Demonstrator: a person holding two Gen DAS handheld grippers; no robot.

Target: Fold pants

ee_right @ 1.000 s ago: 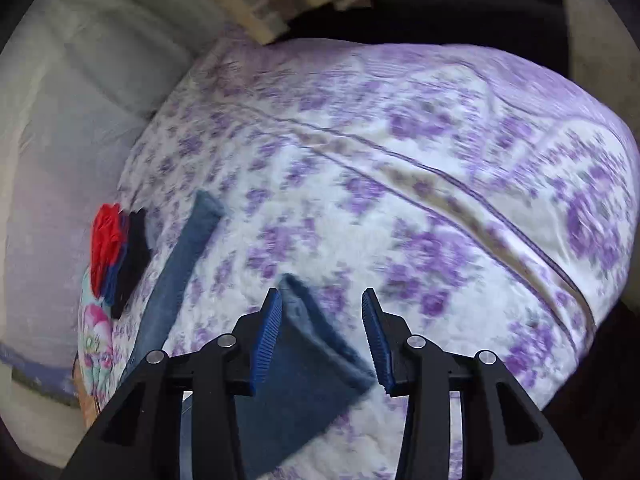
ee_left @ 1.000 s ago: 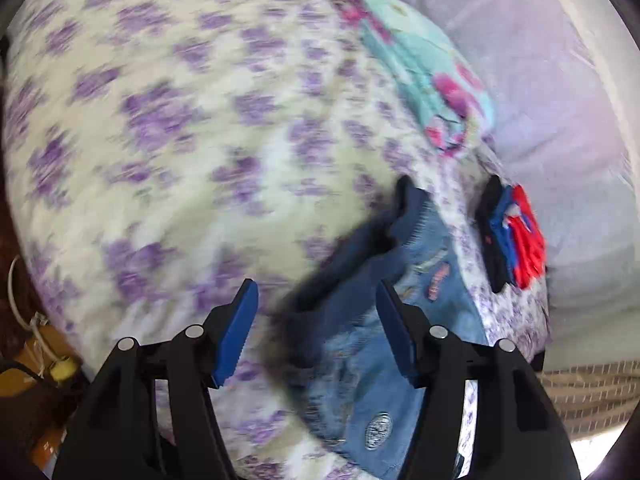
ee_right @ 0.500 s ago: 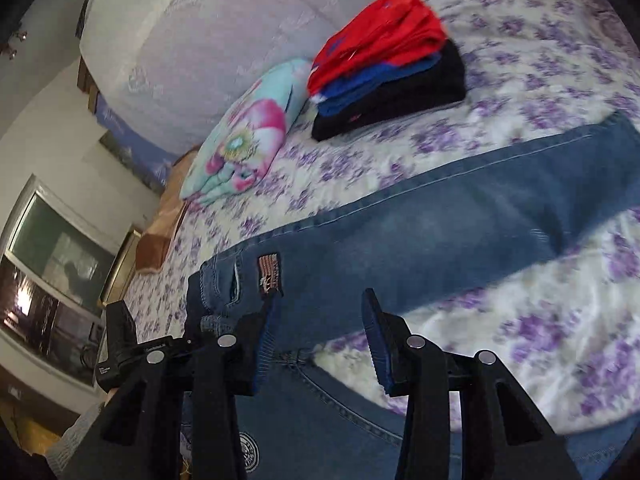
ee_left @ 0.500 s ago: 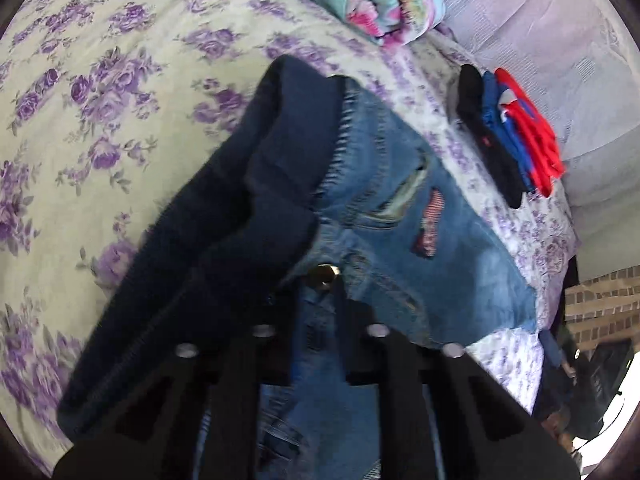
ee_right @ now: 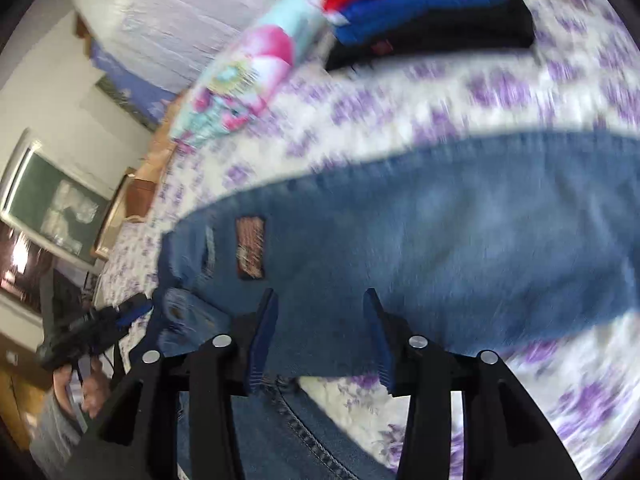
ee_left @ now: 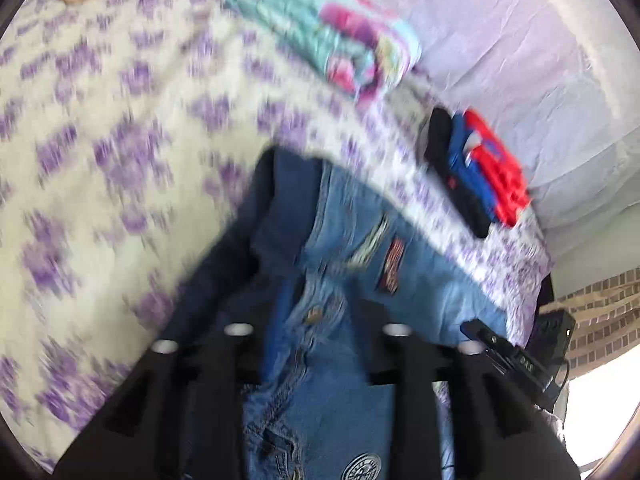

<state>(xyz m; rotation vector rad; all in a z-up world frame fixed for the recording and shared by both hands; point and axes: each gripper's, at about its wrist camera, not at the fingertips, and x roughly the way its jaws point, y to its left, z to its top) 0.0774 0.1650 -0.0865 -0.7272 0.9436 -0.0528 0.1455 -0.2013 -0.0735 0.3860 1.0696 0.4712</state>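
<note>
Blue jeans (ee_left: 352, 264) lie on a bed with a purple-flowered cover (ee_left: 100, 140). In the left wrist view the waistband, its button and a small patch show, blurred by motion. My left gripper (ee_left: 316, 320) is open with the waistband lying between its fingers. In the right wrist view one leg of the jeans (ee_right: 440, 232) stretches across to the right. My right gripper (ee_right: 320, 320) is open just above the denim near the crotch. The left gripper also shows in the right wrist view (ee_right: 100, 328).
A stack of folded red, blue and black clothes (ee_left: 476, 172) (ee_right: 424, 12) lies near the bed's far edge. A folded teal and pink blanket (ee_left: 328, 44) (ee_right: 240, 80) lies beside it. A pale headboard (ee_left: 520, 60) stands behind. A framed picture (ee_right: 52, 204) hangs on the wall.
My left gripper was shut on the waistband half a second ago and has now opened. My right gripper has moved closer over the jeans. Both views are blurred by motion.
</note>
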